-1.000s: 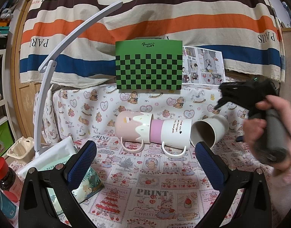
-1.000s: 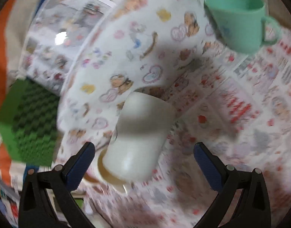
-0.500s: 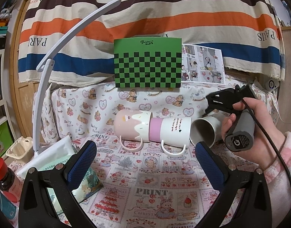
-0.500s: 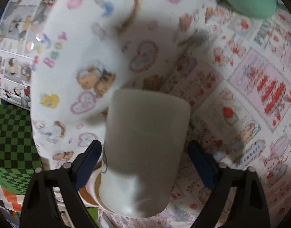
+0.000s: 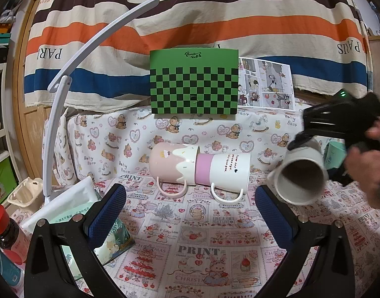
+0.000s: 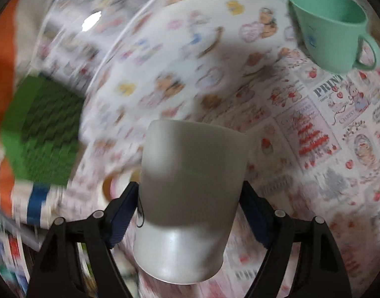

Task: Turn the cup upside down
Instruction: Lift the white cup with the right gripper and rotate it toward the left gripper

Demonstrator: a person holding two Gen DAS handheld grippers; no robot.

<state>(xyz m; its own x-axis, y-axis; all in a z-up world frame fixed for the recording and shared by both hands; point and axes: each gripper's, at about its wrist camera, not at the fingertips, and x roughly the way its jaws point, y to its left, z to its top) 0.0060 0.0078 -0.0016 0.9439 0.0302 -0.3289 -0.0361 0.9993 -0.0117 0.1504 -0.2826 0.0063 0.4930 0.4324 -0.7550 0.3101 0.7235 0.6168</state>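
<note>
A plain white cup (image 5: 300, 176) (image 6: 190, 181) is held off the patterned cloth, tilted with its open mouth toward the left wrist camera. My right gripper (image 6: 190, 208) is shut on its sides; in the left wrist view the gripper body (image 5: 339, 121) shows above the cup with the hand. My left gripper (image 5: 190, 213) is open and empty, low over the cloth in front of two mugs lying on their sides: a pink mug (image 5: 173, 165) and a white mug with a pink band (image 5: 223, 171).
A mint green cup (image 6: 331, 27) stands upright on the cloth beyond the white cup. A green checkered board (image 5: 193, 82) leans at the back. A white lamp arm (image 5: 65, 79), a tissue pack (image 5: 65, 206) and a red-capped bottle (image 5: 5, 226) are at left.
The right gripper has closed on the white cup and lifted it off the cloth, tilting its mouth forward and down. The left gripper has stayed still.
</note>
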